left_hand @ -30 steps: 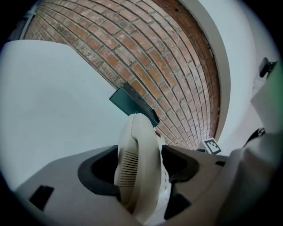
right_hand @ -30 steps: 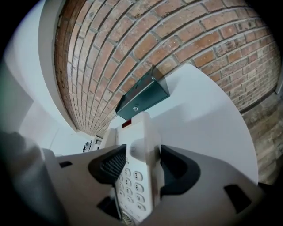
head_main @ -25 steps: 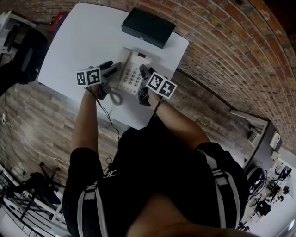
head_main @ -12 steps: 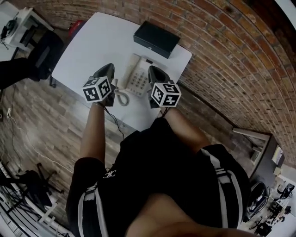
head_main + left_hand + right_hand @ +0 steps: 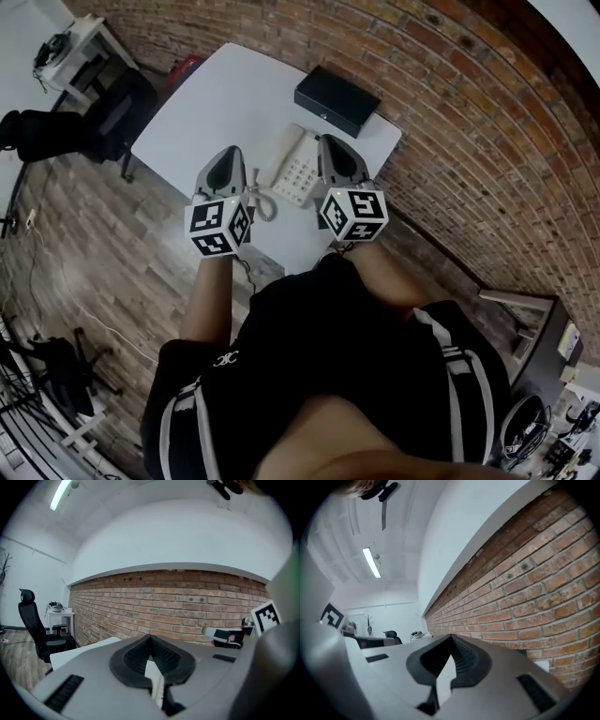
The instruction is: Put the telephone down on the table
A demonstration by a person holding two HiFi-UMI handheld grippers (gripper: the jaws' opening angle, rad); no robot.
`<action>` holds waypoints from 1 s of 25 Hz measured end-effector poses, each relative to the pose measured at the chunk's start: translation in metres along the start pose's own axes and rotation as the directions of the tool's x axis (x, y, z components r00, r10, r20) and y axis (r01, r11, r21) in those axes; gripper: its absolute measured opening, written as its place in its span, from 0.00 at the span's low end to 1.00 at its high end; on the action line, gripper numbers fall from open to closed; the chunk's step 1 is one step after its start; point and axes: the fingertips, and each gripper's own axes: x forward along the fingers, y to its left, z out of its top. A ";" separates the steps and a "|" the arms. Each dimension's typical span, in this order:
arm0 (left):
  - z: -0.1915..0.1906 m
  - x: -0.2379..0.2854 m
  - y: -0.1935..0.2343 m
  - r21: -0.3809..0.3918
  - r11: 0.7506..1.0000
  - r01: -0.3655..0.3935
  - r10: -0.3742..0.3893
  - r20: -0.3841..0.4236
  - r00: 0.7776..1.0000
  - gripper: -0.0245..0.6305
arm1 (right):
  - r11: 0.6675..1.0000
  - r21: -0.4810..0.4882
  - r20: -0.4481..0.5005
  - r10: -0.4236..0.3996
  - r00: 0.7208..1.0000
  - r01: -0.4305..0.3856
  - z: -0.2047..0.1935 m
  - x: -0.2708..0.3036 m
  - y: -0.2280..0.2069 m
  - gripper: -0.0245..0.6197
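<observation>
The white telephone (image 5: 298,171) lies flat on the white table (image 5: 216,103), its coiled cord (image 5: 263,205) trailing off its near left corner. Both grippers hover above the table, one on each side of the phone, and touch nothing. My left gripper (image 5: 229,152) is shut and empty; in the left gripper view its black pads (image 5: 151,638) meet, pointing roughly level at the brick wall. My right gripper (image 5: 331,141) is likewise shut and empty, and its pads (image 5: 451,638) are pressed together. The phone is hidden in both gripper views.
A black box (image 5: 337,99) sits at the table's far edge by the brick wall (image 5: 469,122). A black office chair (image 5: 117,103) and a small white side table (image 5: 80,42) stand to the left on the wood floor.
Both grippers went from open beside the telephone to shut, then rose away from the table and tilted up towards level. The telephone stays on the table.
</observation>
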 end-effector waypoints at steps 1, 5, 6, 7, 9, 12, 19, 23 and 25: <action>-0.001 -0.006 -0.001 0.006 1.000 -0.009 0.009 0.005 1.000 0.04 | 1.000 0.005 0.015 -0.004 1.000 0.003 0.005 -0.006 0.000 0.04; -0.007 -0.017 -0.006 0.031 0.999 -0.019 0.019 0.001 1.000 0.04 | 0.999 -0.029 0.029 -0.027 0.999 0.028 0.007 -0.019 -0.003 0.04; -0.008 -0.018 -0.007 0.037 0.999 -0.019 0.019 -0.002 1.000 0.04 | 0.999 -0.027 0.023 -0.031 0.999 0.031 0.005 -0.021 -0.004 0.04; -0.008 -0.018 -0.008 0.043 0.999 -0.020 0.020 -0.004 1.000 0.04 | 0.999 -0.022 0.017 -0.034 0.999 0.035 0.003 -0.022 -0.005 0.04; -0.008 -0.017 -0.010 0.046 0.999 -0.016 0.017 -0.006 1.000 0.04 | 0.998 -0.035 0.012 -0.043 0.999 0.043 0.002 -0.023 -0.005 0.04; -0.007 -0.017 -0.013 0.052 0.999 -0.002 0.003 -0.010 1.000 0.04 | 0.989 -0.143 0.028 -0.043 0.999 0.046 0.007 -0.025 0.005 0.04; -0.005 -0.022 -0.017 0.071 0.997 -0.003 0.003 -0.001 1.000 0.04 | 0.985 -0.172 0.016 -0.016 1.000 0.018 0.003 -0.025 0.018 0.04; -0.005 -0.025 -0.014 0.057 0.998 -0.004 0.005 -0.004 1.000 0.04 | 0.984 -0.177 0.016 -0.013 1.000 0.016 0.003 -0.026 0.021 0.04; -0.007 -0.026 -0.014 0.045 0.999 -0.006 0.006 -0.006 1.000 0.04 | 0.983 -0.180 0.015 -0.011 1.000 0.013 0.002 -0.027 0.022 0.04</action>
